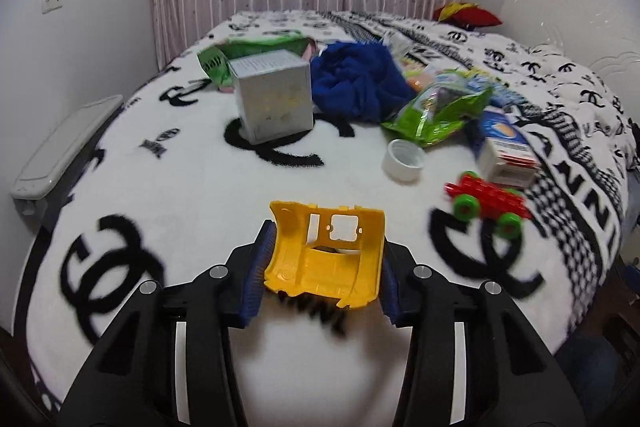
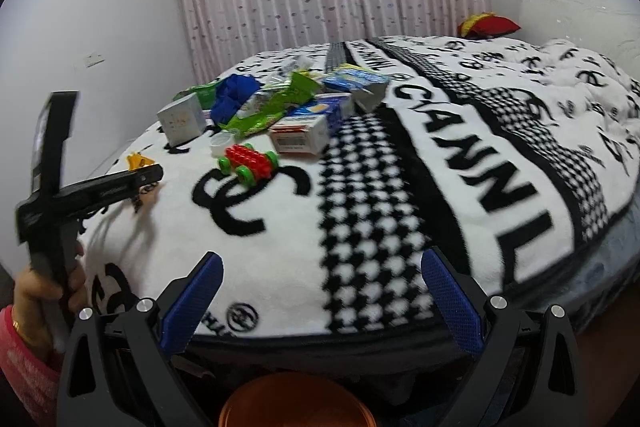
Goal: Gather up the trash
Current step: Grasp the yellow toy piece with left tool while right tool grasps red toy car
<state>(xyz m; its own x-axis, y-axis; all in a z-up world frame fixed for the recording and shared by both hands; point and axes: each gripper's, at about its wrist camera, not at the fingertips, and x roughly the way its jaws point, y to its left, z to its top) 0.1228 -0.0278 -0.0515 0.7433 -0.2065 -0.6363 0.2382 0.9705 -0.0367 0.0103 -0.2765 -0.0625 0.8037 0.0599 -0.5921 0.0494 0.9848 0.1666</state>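
A yellow plastic toy part lies on the white bed cover with black logos. My left gripper is shut on it, one blue pad against each of its sides. In the right wrist view that left gripper reaches in from the left, held by a hand, with the yellow part at its tip. My right gripper stands open over the bed's near edge with nothing between its fingers. Trash lies further back: a white cap, a green snack bag and a carton.
A grey box, a blue cloth and another green bag lie mid-bed. A red toy with green wheels sits at the right. A red cushion lies at the back. A round copper-coloured rim shows below my right gripper.
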